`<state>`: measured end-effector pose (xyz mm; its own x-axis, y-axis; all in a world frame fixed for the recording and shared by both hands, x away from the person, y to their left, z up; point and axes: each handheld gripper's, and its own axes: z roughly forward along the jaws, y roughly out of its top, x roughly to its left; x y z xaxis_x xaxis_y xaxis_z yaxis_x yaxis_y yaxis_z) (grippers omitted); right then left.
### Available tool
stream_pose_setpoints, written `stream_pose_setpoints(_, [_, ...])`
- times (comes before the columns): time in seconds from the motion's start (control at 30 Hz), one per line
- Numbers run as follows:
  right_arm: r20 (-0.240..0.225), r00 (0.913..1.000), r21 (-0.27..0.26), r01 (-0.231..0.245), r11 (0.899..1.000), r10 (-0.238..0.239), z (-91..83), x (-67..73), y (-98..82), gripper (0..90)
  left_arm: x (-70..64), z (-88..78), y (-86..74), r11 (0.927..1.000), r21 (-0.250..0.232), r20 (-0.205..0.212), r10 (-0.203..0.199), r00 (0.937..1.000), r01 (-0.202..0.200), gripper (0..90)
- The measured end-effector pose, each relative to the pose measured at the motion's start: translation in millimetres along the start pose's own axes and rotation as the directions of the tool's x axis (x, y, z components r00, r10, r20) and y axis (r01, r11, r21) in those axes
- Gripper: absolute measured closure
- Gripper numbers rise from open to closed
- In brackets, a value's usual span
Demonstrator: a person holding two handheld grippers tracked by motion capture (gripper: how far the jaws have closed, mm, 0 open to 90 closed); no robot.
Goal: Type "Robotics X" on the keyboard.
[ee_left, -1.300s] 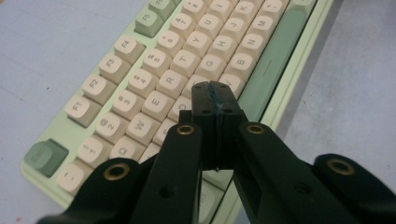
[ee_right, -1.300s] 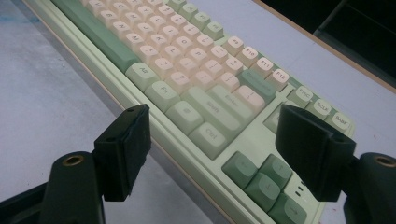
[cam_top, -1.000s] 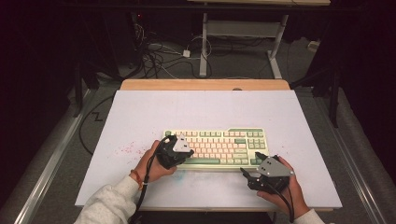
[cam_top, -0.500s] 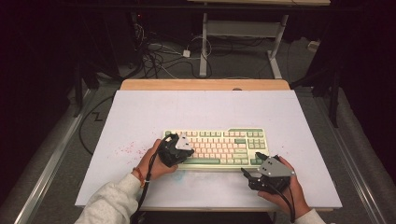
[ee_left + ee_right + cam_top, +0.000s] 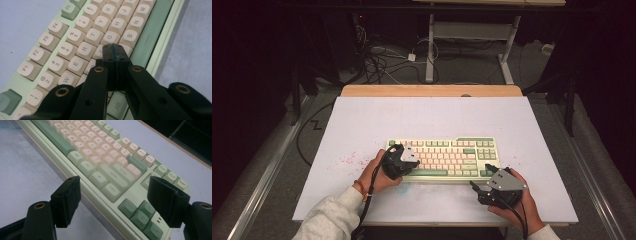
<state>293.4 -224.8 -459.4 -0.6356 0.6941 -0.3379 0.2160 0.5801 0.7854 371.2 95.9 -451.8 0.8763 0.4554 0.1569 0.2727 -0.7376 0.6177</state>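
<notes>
Nothing shifted over the last second: your closed left gripper (image 5: 115, 53) stayed pressed among the keyboard (image 5: 447, 160) letter keys, while your right gripper (image 5: 113, 202) waited open near its right end.
</notes>
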Motion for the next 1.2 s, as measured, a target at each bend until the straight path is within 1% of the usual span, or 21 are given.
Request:
stream_pose_setpoints(0.17, [-0.007,1.0000,0.006,0.004,1.000,-0.004,0.0,0.5,-0.6,27.4,-0.9,0.3,0.6,1.0000,0.004,-0.006,0.006,1.0000,-0.006,87.6])
stream_pose_setpoints(0.23, [-0.007,0.9999,0.010,0.007,1.000,-0.007,0.2,0.3,-0.8,27.6,-1.6,3.0,0.2,0.9997,0.022,0.002,0.009,1.0000,-0.009,87.6])
stream_pose_setpoints(0.3, [-0.008,0.9999,0.022,0.015,1.000,-0.014,1.3,0.4,-1.2,27.8,-1.5,3.1,0.0,0.9998,0.017,0.002,0.005,1.0000,-0.005,87.7])
stream_pose_setpoints(0.37, [0.001,0.9998,0.034,0.020,0.999,-0.020,2.5,1.2,-1.4,27.9,-2.4,2.0,0.1,0.9998,0.016,-0.006,0.013,0.9999,-0.013,87.6])
stream_pose_setpoints(0.53, [0.001,0.9998,0.027,0.018,0.999,-0.018,1.7,0.8,-0.7,27.8,-0.3,-8.2,-0.2,0.9997,-0.022,-0.023,0.007,0.9997,-0.007,87.5])
stream_pose_setpoints(0.6, [0.002,0.9998,0.029,0.018,0.999,-0.018,1.8,0.4,-1.1,27.9,0.6,-10.7,-1.0,0.9997,-0.023,-0.030,0.008,0.9995,-0.009,87.6])
stream_pose_setpoints(0.67, [0.000,0.9998,0.033,0.020,0.999,-0.020,2.2,0.6,-1.3,27.9,1.7,-12.7,-2.1,0.9995,-0.031,-0.031,0.001,0.9995,-0.002,87.6])
stream_pose_setpoints(0.8, [0.001,0.9998,0.033,0.022,0.999,-0.022,2.3,1.2,-1.1,27.9,3.8,-15.4,-4.3,0.9997,-0.026,-0.038,0.000,0.9993,-0.001,87.5])
stream_pose_setpoints(0.87, [0.003,0.9998,0.035,0.021,0.999,-0.021,2.6,1.0,-1.3,27.9,4.9,-16.1,-5.3,0.9997,-0.024,-0.048,-0.004,0.9988,0.002,87.6])
stream_pose_setpoints(1.13, [0.002,0.9997,0.035,0.024,0.999,-0.024,2.4,1.2,-1.2,28.0,9.7,-19.2,-9.1,0.9996,-0.024,-0.047,-0.019,0.9987,0.018,87.5])
stream_pose_setpoints(1.2, [0.001,0.9997,0.037,0.024,0.999,-0.024,2.6,1.3,-1.2,28.1,10.5,-19.5,-9.7,0.9996,-0.022,-0.053,-0.020,0.9984,0.019,87.5])
